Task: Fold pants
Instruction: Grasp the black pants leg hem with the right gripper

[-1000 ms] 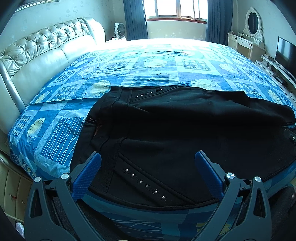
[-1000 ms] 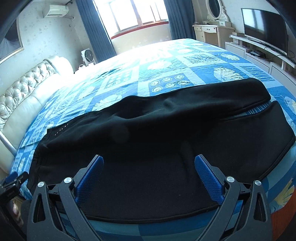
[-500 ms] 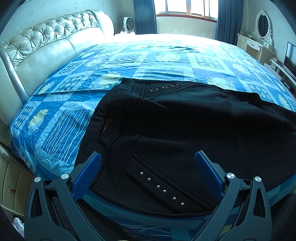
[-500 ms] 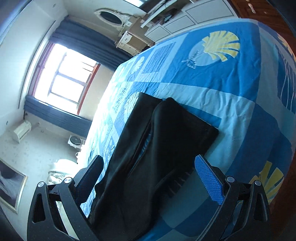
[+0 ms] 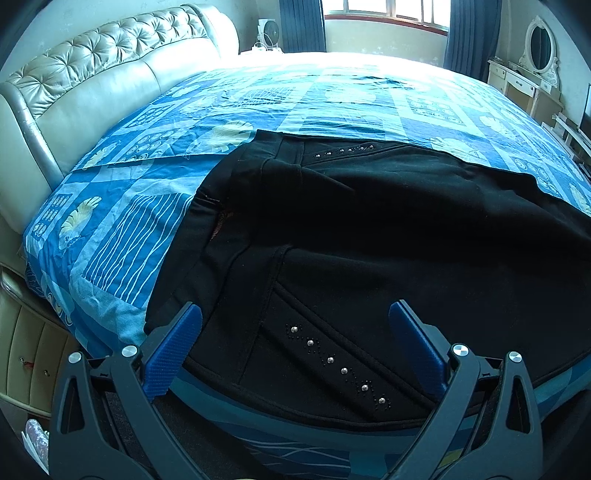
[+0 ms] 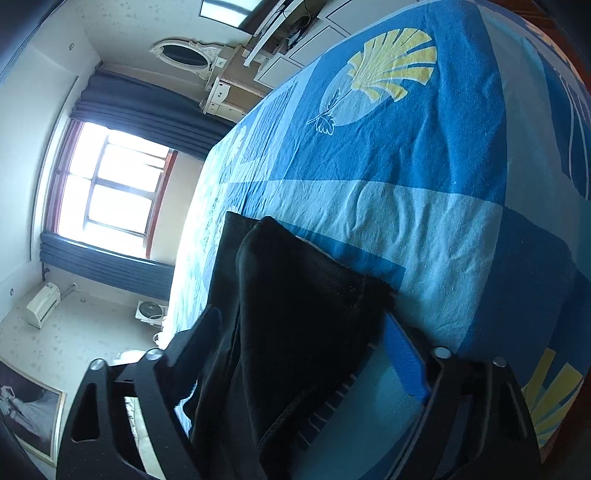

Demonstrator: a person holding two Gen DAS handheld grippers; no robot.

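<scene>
Black pants [image 5: 369, 236] with rows of small studs lie flat on a blue patterned bedspread [image 5: 258, 110], waist toward the left. My left gripper [image 5: 295, 328] is open above the near edge of the waist, holding nothing. In the right wrist view the camera is rolled sideways and the leg ends of the pants [image 6: 295, 314] lie between the fingers of my right gripper [image 6: 303, 332], which is open. The left fingertip is partly hidden behind the cloth.
A cream tufted headboard [image 5: 92, 85] stands at the left. A window with dark blue curtains [image 5: 388, 18] is at the far end. A white dresser with an oval mirror [image 5: 532, 74] stands at the right. The bed's near edge runs below the gripper.
My left gripper has shifted slightly left along the waist. My right gripper has swung from above the middle of the pants to the leg ends and rolled sideways, now close around the cuffs.
</scene>
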